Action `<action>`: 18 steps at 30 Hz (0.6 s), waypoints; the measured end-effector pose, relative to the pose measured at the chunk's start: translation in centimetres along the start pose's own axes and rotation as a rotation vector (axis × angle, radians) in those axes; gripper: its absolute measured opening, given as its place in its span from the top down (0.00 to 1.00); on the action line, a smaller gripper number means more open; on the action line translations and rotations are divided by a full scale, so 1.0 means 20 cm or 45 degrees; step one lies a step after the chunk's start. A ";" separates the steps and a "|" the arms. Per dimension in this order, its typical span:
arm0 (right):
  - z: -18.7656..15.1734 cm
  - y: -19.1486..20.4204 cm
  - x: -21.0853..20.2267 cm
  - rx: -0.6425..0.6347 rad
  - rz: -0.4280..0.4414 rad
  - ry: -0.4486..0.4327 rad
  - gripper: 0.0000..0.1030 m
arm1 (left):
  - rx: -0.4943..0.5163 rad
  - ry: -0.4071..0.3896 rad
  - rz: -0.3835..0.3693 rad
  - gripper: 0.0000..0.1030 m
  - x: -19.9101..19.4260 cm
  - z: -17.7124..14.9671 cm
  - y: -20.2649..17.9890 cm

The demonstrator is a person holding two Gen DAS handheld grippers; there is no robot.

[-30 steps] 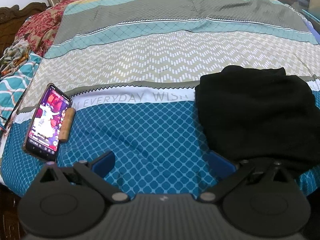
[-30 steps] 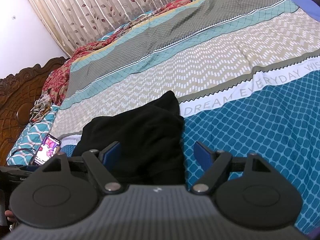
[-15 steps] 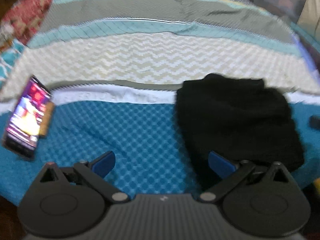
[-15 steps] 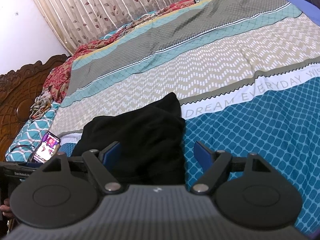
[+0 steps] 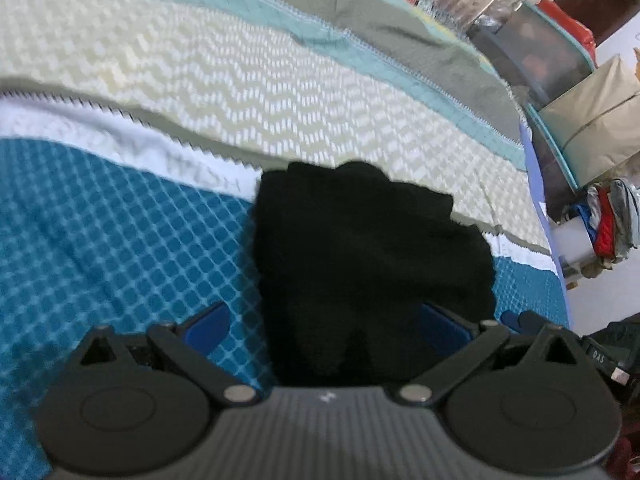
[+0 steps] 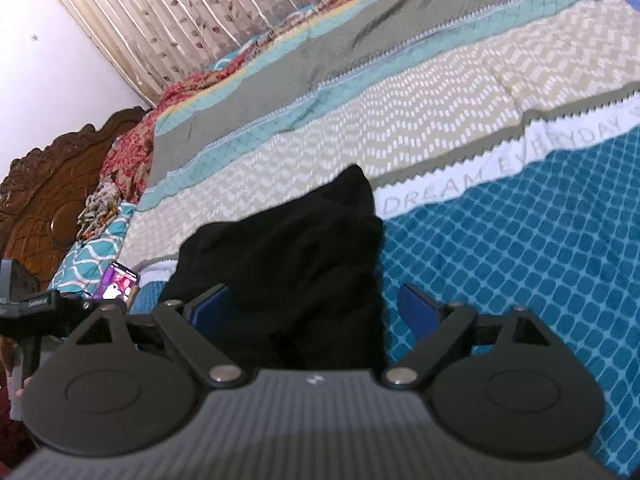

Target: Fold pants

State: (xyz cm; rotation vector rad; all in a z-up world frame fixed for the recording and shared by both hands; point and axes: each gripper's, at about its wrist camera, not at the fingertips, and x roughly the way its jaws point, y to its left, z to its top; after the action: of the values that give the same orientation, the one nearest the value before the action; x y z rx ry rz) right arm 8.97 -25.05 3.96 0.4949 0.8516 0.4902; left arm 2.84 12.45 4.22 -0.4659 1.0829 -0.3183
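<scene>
Left wrist view: your left hand-held gripper (image 5: 324, 320) is spread wide, released, straddling the near edge of the black, soft, bunched pants (image 5: 360, 256). These lie near the front edge of the bed's patterned teal-and-beige bedsheet (image 5: 120, 240). Right hand-held gripper (image 6: 316, 308): likewise released, over the same heap. Step: apparently a final fold or tidy. Next: close on a near edge, lift evenly.

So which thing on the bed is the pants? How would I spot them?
Look at the big striped bedspread, then its blue diamond-patterned part nearest the camera. The pants are the black bundle lying there, reaching over the white lettered stripe. Nothing else on the bed is plain black; the phone beside them glows purple.
</scene>
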 end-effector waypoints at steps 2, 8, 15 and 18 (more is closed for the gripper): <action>0.01 -0.02 0.03 0.007 0.001 0.029 0.10 | -0.019 0.046 -0.004 0.00 0.08 0.01 0.02; 0.06 -0.07 0.12 0.029 0.033 0.076 0.10 | -0.050 0.093 -0.038 0.00 0.20 0.00 0.10; 0.09 -0.10 0.25 0.039 0.095 0.116 0.03 | -0.139 0.077 -0.263 0.00 0.22 0.02 0.17; 0.11 -0.08 0.29 0.008 0.109 0.113 0.02 | -0.132 0.070 -0.324 0.01 0.28 0.03 0.14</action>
State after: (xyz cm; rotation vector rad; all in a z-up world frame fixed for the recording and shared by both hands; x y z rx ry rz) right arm 14.43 -23.31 0.86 0.5199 0.9196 0.5921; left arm 5.96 12.40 -1.29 -0.6936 1.0986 -0.5031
